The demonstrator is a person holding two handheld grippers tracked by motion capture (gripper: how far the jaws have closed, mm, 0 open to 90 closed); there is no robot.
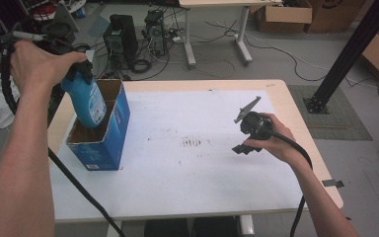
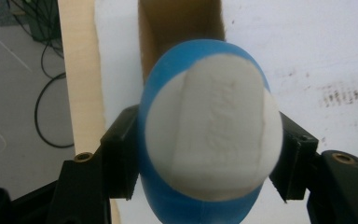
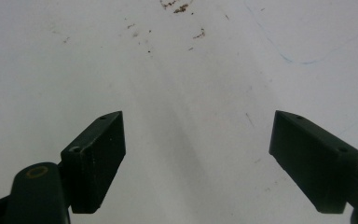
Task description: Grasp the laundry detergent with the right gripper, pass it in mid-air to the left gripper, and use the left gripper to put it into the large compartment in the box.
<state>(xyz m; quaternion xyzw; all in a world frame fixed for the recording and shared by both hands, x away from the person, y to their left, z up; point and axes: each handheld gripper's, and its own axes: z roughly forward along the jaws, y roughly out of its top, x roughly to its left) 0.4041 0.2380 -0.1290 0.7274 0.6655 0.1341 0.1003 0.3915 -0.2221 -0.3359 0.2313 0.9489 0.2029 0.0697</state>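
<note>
The left gripper [image 1: 79, 74] gripped a blue bottle [image 1: 90, 103] by its upper end, jaws clamped on both sides, its base hanging below in the mouth of the open blue box [image 1: 109, 140]. The step in hand looked like packing the bottle into the box. The next move probably called for lowering it straight down clear of the cardboard walls, then letting go. To the right, the right gripper [image 1: 246, 132] hung wide and empty above the white table [image 1: 192, 168].

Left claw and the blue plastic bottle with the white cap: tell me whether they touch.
Touching. The left gripper view shows the left claw with both black jaws pressed against the sides of the blue plastic bottle, just below its white cap, no gap on either side.
</note>
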